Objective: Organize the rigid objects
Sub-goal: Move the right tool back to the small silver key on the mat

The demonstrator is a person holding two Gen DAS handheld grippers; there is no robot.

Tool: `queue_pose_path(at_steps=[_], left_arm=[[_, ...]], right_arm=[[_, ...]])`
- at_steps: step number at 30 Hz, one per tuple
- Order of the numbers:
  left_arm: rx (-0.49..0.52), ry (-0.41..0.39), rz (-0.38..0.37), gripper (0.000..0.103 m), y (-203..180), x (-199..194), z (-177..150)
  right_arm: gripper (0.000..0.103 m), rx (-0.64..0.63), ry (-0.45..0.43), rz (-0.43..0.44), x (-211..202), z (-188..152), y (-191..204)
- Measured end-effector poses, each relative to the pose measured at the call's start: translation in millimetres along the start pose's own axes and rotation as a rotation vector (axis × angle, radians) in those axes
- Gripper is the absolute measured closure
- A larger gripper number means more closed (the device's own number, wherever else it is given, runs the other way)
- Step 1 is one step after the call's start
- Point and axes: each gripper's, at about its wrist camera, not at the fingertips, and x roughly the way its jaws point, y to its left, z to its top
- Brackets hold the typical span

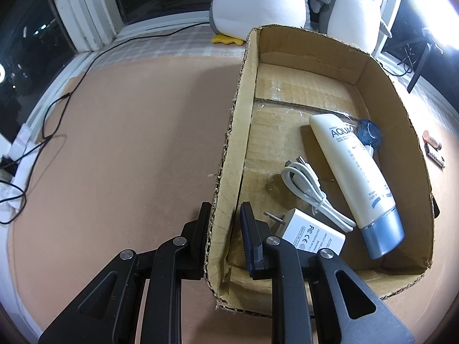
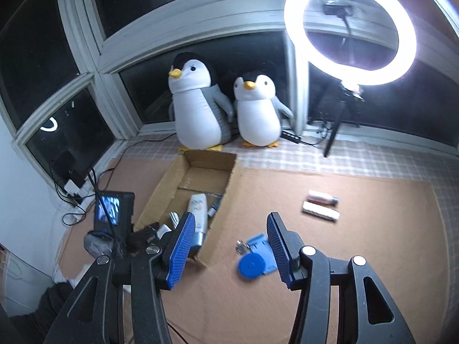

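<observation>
Left hand-held gripper point(image 1: 223, 218) pinches the box wall point(image 1: 229, 172); only the right view shows the right hand-held gripper point(image 2: 228, 229) spread wide.

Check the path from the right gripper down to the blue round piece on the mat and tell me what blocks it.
Nothing visible blocks it. The right gripper is open above the mat, and the blue round piece lies in plain sight between its fingers. A light blue flat piece touches it behind; the cardboard box sits off to the left.
</observation>
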Motion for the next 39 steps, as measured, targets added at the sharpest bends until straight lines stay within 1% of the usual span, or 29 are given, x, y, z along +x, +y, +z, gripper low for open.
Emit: queue_pose_path(at_steps=[4, 7, 10, 15, 16, 20, 25, 27, 29, 31, 34, 39], left_arm=[[-0.006, -0.004, 0.009, 0.084, -1, -1, -1], [-0.01, -0.007, 0.014, 0.084, -1, -1, -3], [-0.012, -0.01, 0.021, 0.084, -3, -2, -4], [-0.021, -0.012, 0.028, 0.084, -4, -2, -3], [-0.018, -0.013, 0.032, 0.084, -4, -1, -3], [-0.009, -0.021, 0.042, 0.084, -7, -1, -4], [-0.032, -0.021, 0.022, 0.084, -3, -1, -5], [-0.039, -0.019, 0.016, 0.084, -1, -1, -5], [-0.046, -0.018, 0.012, 0.084, 0, -1, -4], [-0.049, -0.017, 0.01, 0.084, 1, -1, -4], [-0.051, -0.02, 0.008, 0.084, 2, -1, -3], [-0.06, -0.021, 0.002, 0.084, 4, -1, -4]], right_arm=[[0.055, -0.004, 0.02, -0.001, 3, -19, -8], [0.055, -0.014, 0.037, 0.021, 11, -32, -14], [0.055, -0.031, 0.062, 0.038, 26, -43, -19], [0.055, -0.042, 0.09, 0.077, 57, -51, -22], [0.057, -0.045, 0.1, 0.084, 65, -52, -21], [0.07, -0.076, 0.159, 0.101, 101, -54, -14], [0.076, -0.09, 0.232, 0.139, 144, -54, -7], [0.078, -0.108, 0.254, 0.136, 157, -54, -3], [0.081, -0.128, 0.273, 0.119, 169, -55, 0], [0.083, -0.144, 0.29, 0.102, 180, -55, 2], [0.084, -0.168, 0.312, 0.081, 192, -55, 1], [0.084, -0.164, 0.328, 0.071, 205, -52, 1]])
